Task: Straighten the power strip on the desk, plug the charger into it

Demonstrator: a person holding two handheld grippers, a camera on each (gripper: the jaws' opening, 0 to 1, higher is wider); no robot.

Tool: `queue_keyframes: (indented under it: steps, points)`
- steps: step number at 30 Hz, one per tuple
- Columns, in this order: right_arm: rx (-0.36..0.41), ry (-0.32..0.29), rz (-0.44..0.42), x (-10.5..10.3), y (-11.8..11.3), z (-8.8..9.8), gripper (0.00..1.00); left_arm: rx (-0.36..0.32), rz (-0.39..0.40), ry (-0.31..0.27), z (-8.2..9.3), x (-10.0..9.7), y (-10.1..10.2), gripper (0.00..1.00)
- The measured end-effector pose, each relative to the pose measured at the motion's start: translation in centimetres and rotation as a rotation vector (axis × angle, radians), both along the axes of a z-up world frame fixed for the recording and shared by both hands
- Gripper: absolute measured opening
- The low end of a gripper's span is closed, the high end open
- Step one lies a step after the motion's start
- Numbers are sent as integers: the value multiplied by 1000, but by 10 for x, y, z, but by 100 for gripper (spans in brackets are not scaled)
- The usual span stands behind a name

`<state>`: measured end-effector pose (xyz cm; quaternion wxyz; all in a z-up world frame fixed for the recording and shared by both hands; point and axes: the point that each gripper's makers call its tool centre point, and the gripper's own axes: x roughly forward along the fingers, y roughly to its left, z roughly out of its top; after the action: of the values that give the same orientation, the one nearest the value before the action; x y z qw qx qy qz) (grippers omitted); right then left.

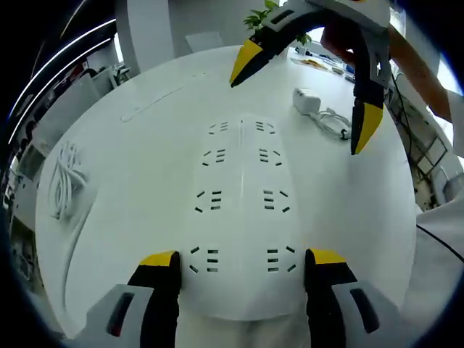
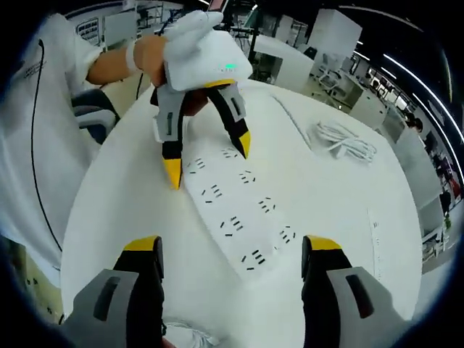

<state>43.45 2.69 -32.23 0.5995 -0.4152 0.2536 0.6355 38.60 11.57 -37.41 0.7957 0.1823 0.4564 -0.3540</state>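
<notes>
A: Left tongs (image 1: 243,264) stand wide over the near end of the power strip (image 1: 241,196), one jaw either side of it, nothing gripped. Whether the tips touch its edges I can't tell.

B: Right tongs (image 2: 230,254)?

A: Also wide, empty, over the opposite end of the strip. So the white strip lies flat on the white desk (image 1: 145,167) with a gripper at each end.

B: Risks?

A: If both ends get pushed at once and not in step, I'd expect the strip to pivot or skate; the desk top looks smooth. A one-sided squeeze would probably swing it rather than square it up.

B: The charger?

A: Charger (image 1: 306,100) sits further out on the desk, beyond the strip's far end, just by the right tongs' tip in the left gripper view, its cord (image 1: 332,123) looped beside it. A sweep there could snag the cord or knock the block.

B: Room to move?

A: Open desk on both long sides of the strip. A coiled white cable (image 1: 67,181) lies well off to one side, towards the rim. The desk is round, and the strip looks well inside its edge. The person's sleeve (image 2: 29,145) is close to the left gripper's end, so that side is tighter. Plant (image 1: 268,18) at the far rim, well apart.
</notes>
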Motion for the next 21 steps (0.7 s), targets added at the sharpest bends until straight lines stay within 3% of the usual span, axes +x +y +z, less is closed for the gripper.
queue_keyframes:
  steps: [8, 16, 19, 21]
  points:
    - [-100, 21, 12, 13, 4, -17, 77, 8, -12, 6, 0, -2, -1, 71]
    - [-205, -5, 89, 17, 11, -29, 76, 10, -18, 9, 0, -1, 0, 71]
    - [-283, -36, 158, 17, 7, -38, 75, 14, -20, 12, 0, 1, 1, 71]
    - [-287, -34, 149, 21, 9, -42, 75, 14, -23, 12, 0, 1, 1, 71]
